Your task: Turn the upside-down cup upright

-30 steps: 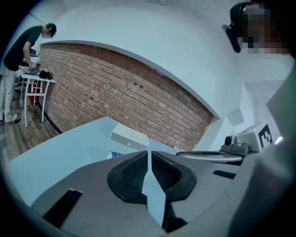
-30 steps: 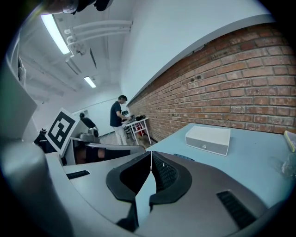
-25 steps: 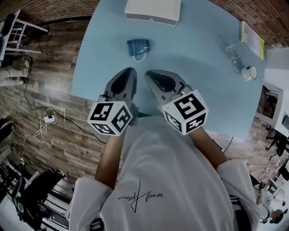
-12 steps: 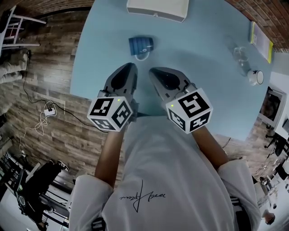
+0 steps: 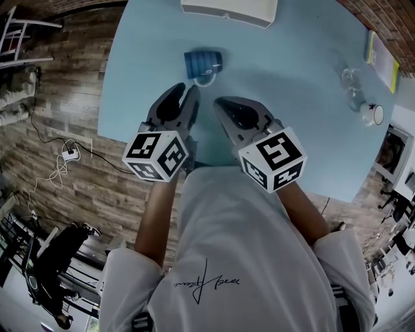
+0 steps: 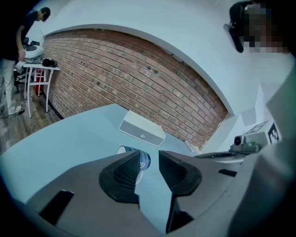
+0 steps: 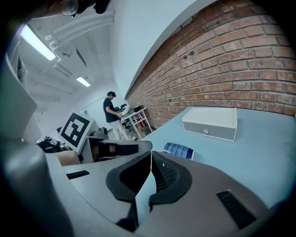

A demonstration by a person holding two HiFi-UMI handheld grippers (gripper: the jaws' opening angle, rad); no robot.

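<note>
We see the blue cup (image 5: 203, 63) toward the tabletop's (image 5: 292, 117) far edge, just short of the white box (image 5: 227, 10), straight ahead of the L gripper (image 5: 185, 95), jaws apart w/ nothing between, which is nearer than the R gripper (image 5: 220, 104), jaws together.

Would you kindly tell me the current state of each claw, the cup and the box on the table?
Left claw: open, jaws apart, nothing gripped.
Right claw: shut, empty.
Blue cup: appears to lie on its side on the table, clear of both claws, not yet upright.
White box: closed.
</note>
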